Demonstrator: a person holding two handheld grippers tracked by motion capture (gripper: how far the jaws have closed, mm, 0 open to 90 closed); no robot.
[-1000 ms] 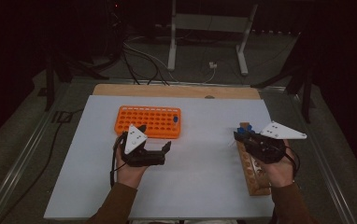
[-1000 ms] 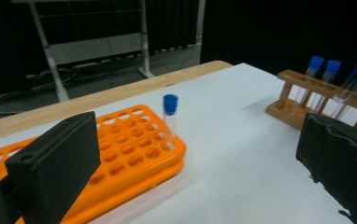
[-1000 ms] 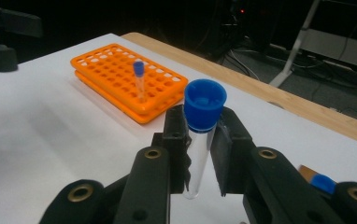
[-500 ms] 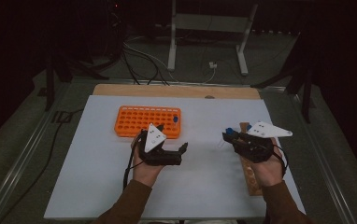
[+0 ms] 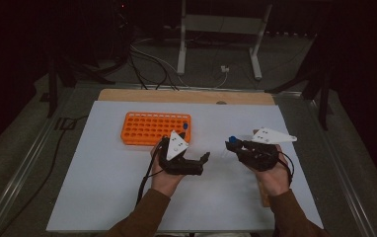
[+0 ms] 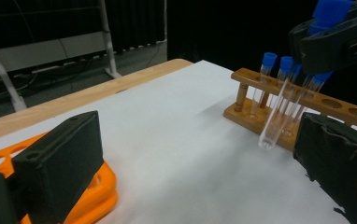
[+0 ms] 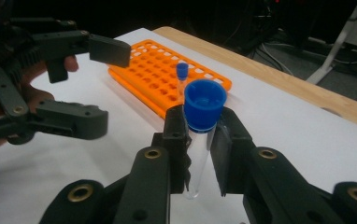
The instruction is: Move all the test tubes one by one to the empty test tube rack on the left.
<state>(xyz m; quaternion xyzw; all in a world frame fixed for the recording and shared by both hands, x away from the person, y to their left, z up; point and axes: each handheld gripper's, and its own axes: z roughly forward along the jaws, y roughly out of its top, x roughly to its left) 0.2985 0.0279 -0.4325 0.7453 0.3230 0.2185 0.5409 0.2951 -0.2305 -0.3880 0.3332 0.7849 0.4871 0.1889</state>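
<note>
Right gripper (image 7: 197,140) grips a capped tube (image 7: 200,140) above the table, between both racks. Left gripper (image 5: 196,160) is empty, jaws apart. Keep the tube upright approaching the orange rack (image 5: 149,127).

The room is dark beyond the table (image 5: 102,197), whose white top is evenly lit from above, with soft shadows. The high view is grainy. Both gripper views are sharper, though the near jaws blur.
</note>
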